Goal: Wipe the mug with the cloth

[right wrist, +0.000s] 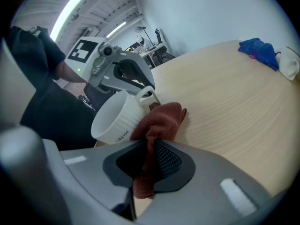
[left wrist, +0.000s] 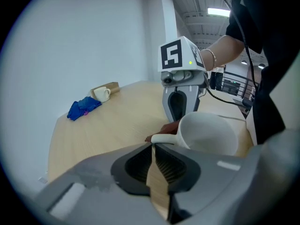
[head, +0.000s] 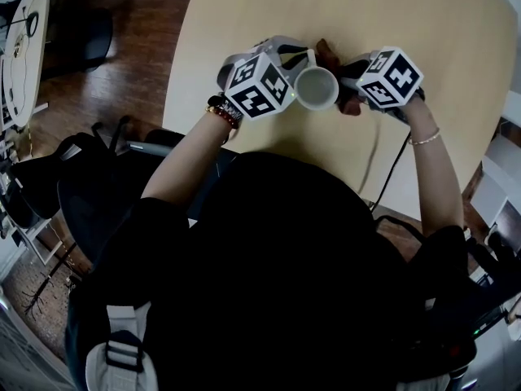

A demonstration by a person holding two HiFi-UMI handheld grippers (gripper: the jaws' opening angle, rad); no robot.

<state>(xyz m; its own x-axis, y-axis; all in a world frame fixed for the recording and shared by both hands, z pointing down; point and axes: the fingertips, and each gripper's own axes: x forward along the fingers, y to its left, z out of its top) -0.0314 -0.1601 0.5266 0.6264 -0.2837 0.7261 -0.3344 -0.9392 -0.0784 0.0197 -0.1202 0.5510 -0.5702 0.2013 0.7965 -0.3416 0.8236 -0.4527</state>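
Note:
A white mug (head: 316, 88) hangs by its handle (left wrist: 163, 138) from my left gripper (left wrist: 153, 146), whose jaws are shut on that handle. Its mouth faces up toward the head camera. A reddish-brown cloth (right wrist: 159, 121) is pinched in my right gripper (right wrist: 150, 142), which is shut on it. The bunched cloth lies against the mug's outer wall (right wrist: 119, 118) beside the handle. In the head view the left gripper (head: 293, 57) is at the mug's left, the right gripper (head: 352, 81) at its right, with cloth (head: 329, 54) showing behind the mug.
The pale wooden table (head: 407, 23) stretches ahead. At its far end lie a blue cloth (left wrist: 83, 108) and a second cream cup (left wrist: 102, 93). A cable (head: 396, 168) trails off the near edge. Dark chairs (head: 65, 177) stand on the floor at left.

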